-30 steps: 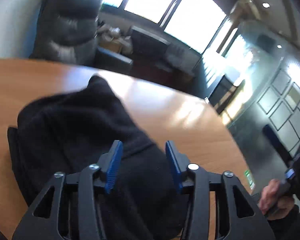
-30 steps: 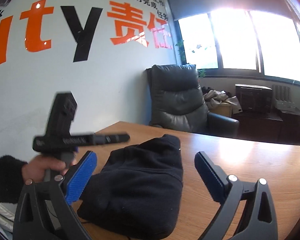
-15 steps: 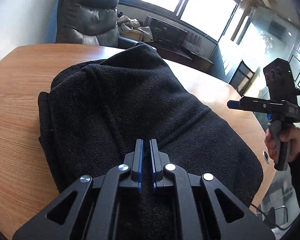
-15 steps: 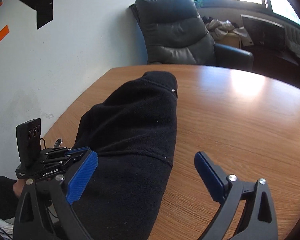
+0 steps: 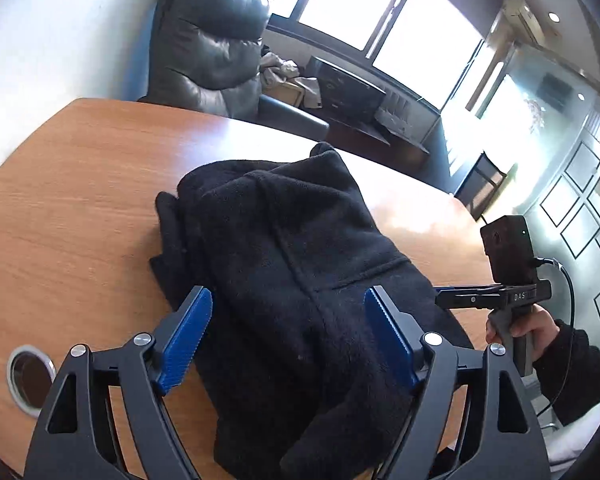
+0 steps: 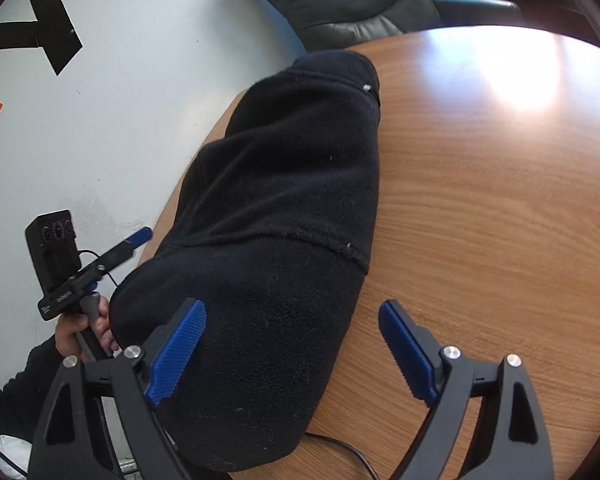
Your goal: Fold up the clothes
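Blue ribbed pads on black frames, both claws. Left claw (image 5: 288, 334): pads well apart and opening, poised over near end of black fleece garment (image 5: 300, 280); fleece seen between pads, no pad pressing on it. Right claw (image 6: 292, 350): pads wide, closing slightly; left pad over near edge of garment (image 6: 292, 220), right pad over bare wood; nothing gripped.

Garment: folded into thick bundle, lying on wooden worktop (image 5: 80, 208), long axis running away from both cameras. Stitched seam across top layer. Near end cut off by claw frames in both views; underside and inner layers hidden. Far end rounded, small pale tag at edge in right view. Type of garment not determinable from folds.

Worktop: round-edged, strong glare patch on far side washing out grain. Metal-ringed cable hole (image 5: 30, 376) near left edge, partly cut off by left claw frame. Thin black cable (image 6: 340, 446) emerging from under garment's near end; origin hidden.

Beyond: right hand (image 5: 528, 328) on grip of right claw, dark sleeve cropped at frame edge. Left hand (image 6: 80, 334) on other grip, partly behind frame. Dark leather armchair (image 5: 208, 40) past worktop. Wall lettering (image 6: 40, 40) cropped, unreadable.
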